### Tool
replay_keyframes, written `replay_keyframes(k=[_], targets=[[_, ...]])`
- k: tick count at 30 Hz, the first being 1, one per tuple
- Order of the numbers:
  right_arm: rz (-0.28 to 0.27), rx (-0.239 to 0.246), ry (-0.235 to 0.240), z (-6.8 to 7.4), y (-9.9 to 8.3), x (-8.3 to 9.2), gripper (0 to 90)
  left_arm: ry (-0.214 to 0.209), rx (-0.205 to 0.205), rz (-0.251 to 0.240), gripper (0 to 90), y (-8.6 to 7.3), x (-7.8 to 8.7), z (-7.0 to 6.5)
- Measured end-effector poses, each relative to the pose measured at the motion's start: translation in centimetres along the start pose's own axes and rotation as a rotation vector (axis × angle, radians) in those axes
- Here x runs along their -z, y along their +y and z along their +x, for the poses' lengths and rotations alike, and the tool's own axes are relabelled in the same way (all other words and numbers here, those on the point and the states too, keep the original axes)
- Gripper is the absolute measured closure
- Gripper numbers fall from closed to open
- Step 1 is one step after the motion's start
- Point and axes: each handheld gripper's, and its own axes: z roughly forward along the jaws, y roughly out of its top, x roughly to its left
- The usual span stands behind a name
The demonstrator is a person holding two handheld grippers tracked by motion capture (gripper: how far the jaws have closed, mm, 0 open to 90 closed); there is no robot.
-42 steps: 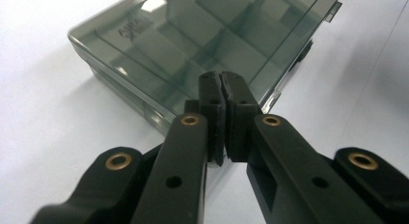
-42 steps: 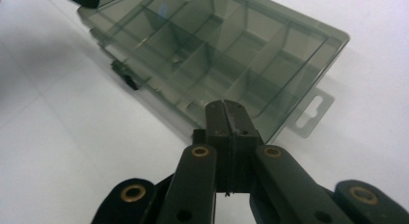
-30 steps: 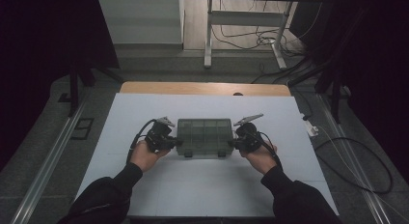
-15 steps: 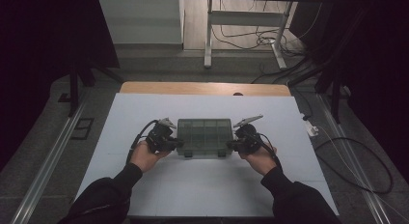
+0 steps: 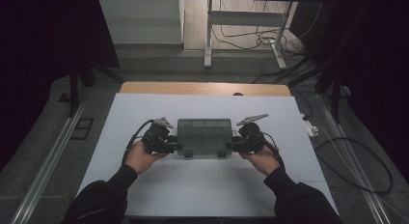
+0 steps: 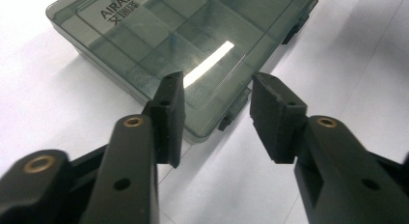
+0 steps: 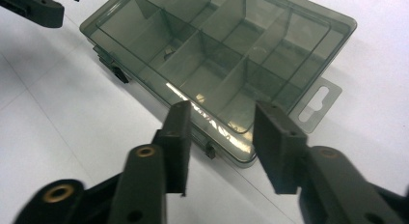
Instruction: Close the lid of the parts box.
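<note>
On the box [image 6: 159, 35] lid — "AIRAJ"; left gripper [image 6: 217, 108] and right gripper [image 7: 219, 137] jaws, just opening, part-open, grip nothing.

High overhead plus two close claw cameras, all on the compartment box [image 5: 204, 136].

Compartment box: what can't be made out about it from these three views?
- Contents: in the right gripper view the tinted lid of the compartment box dims the cells; one small speck, kind unclear.
- Far corner: cut off by the top edge in the left gripper view.
- Latches: too small in the high view to tell fastened or not.
</note>
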Motion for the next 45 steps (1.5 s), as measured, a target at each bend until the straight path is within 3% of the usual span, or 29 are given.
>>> replay_keyframes(k=[16, 22, 37, 45], targets=[[-0.044, 0.002, 0.007, 0.5, -0.3, 1.4, 28.5, -0.007, 0.006, -0.037, 29.5, -1.2, 2.0, -0.6], [-0.047, -0.005, 0.004, 0.5, -0.7, 1.8, 23.5, -0.001, 0.007, -0.031, 20.5, -1.6, 2.4, -0.9], [-0.026, 0.026, 0.025, 1.3, -2.1, 2.9, 6.4, 0.014, 0.021, -0.042, 5.5, -3.4, 3.9, -1.5], [-0.039, 0.016, 0.034, 1.3, -3.3, 4.0, 2.8, 0.044, 0.022, -0.049, 2.2, -4.5, 4.9, -1.8]])
